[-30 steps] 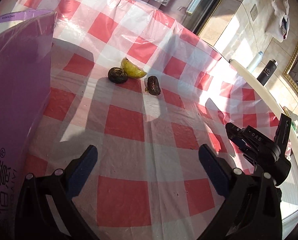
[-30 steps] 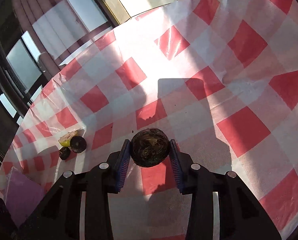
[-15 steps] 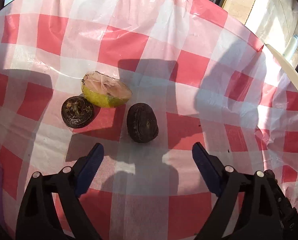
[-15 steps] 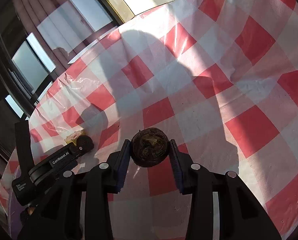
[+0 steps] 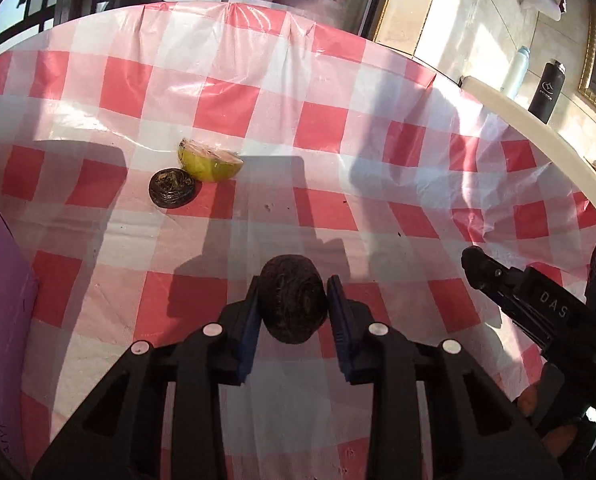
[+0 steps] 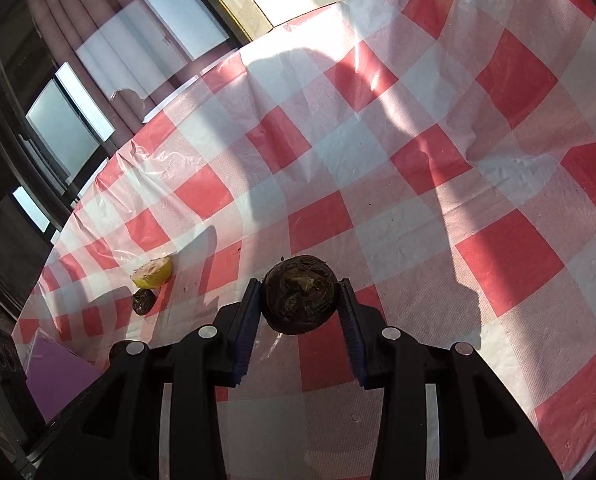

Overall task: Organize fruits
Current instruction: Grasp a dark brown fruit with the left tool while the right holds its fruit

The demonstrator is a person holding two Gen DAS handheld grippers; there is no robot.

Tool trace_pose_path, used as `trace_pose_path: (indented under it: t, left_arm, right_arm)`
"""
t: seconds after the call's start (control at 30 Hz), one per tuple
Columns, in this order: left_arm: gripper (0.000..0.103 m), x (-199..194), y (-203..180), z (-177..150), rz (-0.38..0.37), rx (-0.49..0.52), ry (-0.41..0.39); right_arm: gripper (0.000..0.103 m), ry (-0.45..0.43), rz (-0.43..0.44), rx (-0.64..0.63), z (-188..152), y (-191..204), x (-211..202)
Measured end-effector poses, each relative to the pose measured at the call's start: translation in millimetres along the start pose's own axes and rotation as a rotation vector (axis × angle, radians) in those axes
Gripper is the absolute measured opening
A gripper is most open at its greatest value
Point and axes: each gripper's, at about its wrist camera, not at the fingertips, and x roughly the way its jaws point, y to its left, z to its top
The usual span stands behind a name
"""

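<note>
On the checked tablecloth [image 5: 234,112], two fruits remain where three lay. The left gripper [image 5: 292,304], open before, now clamps a dark fruit [image 5: 291,300]; the right gripper [image 6: 300,300] still pinches another dark fruit [image 6: 300,300]. Open cloth lies ahead.

Fruit half [image 5: 210,165] touches shrivelled fruit [image 5: 172,187] — on tablecloth [image 5: 258,120].

I see the tablecloth [image 5: 322,128], checked red and white with a clear, glossy plastic film over it, creased near its far edge; I take it as my landmark. Left of the tablecloth, at its near corner, stands a purple box [image 5: 2,300], also seen low at the left in my right wrist view [image 6: 58,376]. Beyond the tablecloth's far edge I see pink curtains [image 6: 110,32] and dark-framed windows [image 6: 62,128]. To the right of the tablecloth, past a cream rim [image 5: 538,128], a white bottle [image 5: 516,70] and a black bottle [image 5: 548,88] stand side by side before a tiled wall [image 5: 470,12].
</note>
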Motion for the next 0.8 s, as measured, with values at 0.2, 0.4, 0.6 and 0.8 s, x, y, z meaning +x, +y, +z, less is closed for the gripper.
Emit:
trace_pose_path:
  t: [0.2, 0.4, 0.6, 0.8]
  left_arm:
    - [0.032, -52.2, 39.1, -40.4, -0.025, -0.098, -0.033]
    - [0.032, -51.2, 53.5, -45.7, -0.120, -0.181, -0.022]
    - [0.032, -48.0, 54.7, -44.5, -0.143, -0.198, -0.017]
    - [0.032, -49.7, 54.6, -44.7, -0.143, -0.204, -0.022]
  right_arm:
    - [0.039, -0.006, 0.004, -0.005, 0.0, 0.6, -2.3]
    - [0.039, -0.003, -0.001, -0.006, 0.8, 0.6, -2.1]
    - [0.039, 0.014, -0.013, -0.010, 1.0, 1.2, 1.2]
    - [0.039, 0.023, -0.026, -0.007, 0.9, 0.8, 2.3]
